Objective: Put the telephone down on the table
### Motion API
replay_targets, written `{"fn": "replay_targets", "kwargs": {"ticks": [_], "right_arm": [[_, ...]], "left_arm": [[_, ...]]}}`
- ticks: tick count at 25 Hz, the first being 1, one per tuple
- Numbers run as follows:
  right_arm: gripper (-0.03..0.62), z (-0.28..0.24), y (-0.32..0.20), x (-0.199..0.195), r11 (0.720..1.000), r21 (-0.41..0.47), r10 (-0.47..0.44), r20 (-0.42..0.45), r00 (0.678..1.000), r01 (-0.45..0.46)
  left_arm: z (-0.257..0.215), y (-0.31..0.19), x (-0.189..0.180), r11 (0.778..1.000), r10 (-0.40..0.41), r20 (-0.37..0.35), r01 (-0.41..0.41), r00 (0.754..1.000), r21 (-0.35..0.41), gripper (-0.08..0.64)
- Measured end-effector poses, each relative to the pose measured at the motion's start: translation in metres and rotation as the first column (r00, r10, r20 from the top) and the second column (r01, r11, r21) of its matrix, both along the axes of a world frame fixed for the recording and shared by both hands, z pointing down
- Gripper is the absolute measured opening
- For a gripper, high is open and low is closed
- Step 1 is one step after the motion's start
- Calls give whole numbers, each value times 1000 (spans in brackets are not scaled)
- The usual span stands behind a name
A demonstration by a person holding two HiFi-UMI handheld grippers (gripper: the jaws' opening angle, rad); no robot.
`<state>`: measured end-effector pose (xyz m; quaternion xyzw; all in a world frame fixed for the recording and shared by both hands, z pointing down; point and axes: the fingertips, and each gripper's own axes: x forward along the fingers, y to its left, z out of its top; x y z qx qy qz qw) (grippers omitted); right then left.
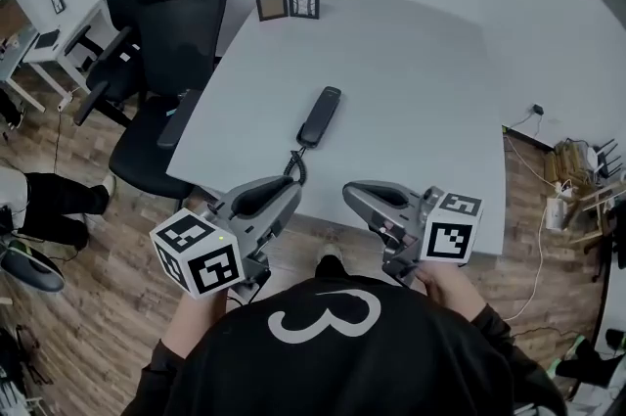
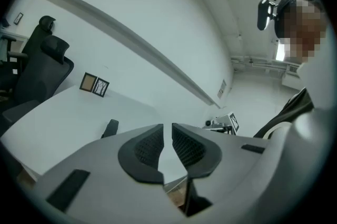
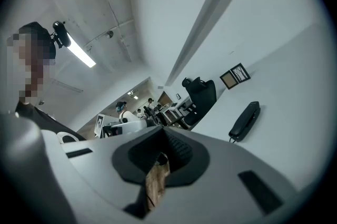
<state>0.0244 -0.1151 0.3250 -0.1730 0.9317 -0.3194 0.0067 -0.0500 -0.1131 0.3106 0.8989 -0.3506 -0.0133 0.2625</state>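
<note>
**Seemingly done, but mind the cord**

Both grippers hang just off the table's (image 1: 411,62) near edge, and both are empty. The left gripper (image 2: 167,130) has its jaws a slit apart with nothing between them. The right gripper (image 3: 164,136) has its jaws together. The phone (image 1: 320,116) lies flat near the table's middle, well apart from both, so the task looks complete. Its coiled cord (image 1: 295,165) runs to the near edge, just beside the left gripper. A careless swing there could snag the cord and drag the phone off that edge. The frames (image 1: 288,1) at the far edge look safe.
</note>
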Motion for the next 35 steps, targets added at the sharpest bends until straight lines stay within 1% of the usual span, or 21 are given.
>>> {"fn": "replay_targets", "kwargs": {"ticks": [1, 2, 6, 8, 12, 15, 19, 25, 30, 35], "right_arm": [[8, -6, 8, -4, 1000, 14, -9, 5, 1000, 9], [9, -12, 15, -6, 999, 28, -17, 7, 1000, 17], [8, -22, 43, -13, 997, 58, -43, 8, 999, 42], [8, -21, 60, -16, 997, 64, -52, 6, 999, 51], [9, -20, 89, -23, 994, 91, -65, -6, 998, 65], [8, -16, 104, -24, 996, 66, -59, 10, 998, 58], [8, -9, 118, -21, 999, 19, -40, 31, 999, 39], [8, -1, 135, -17, 1000, 13, -7, 31, 1000, 7], [8, 7, 144, -18, 1000, -8, 3, 33, 999, -2], [8, 6, 151, -11, 1000, -6, 20, 29, 999, -20]], "left_arm": [[-5, 10, -2, 1000, 1, -5, -1, 1000, 11, 47], [-10, 18, -3, 1000, 4, -16, -3, 1000, 15, 37], [-19, 50, -5, 1000, 16, -84, -16, 996, -7, 22], [-16, 67, -4, 999, 34, -78, -35, 996, 0, 16], [-6, 94, 1, 998, 54, -28, -53, 998, 19, 12], [0, 107, 5, 997, 73, -19, -72, 997, 4, 12], [6, 119, 7, 995, 87, -39, -89, 995, -36, 12], [10, 130, 8, 994, 89, -48, -92, 995, -53, 12], [15, 132, 7, 993, 89, -55, -93, 995, -75, 12], [14, 136, 11, 993, 97, -50, -100, 994, -67, 12]]}}
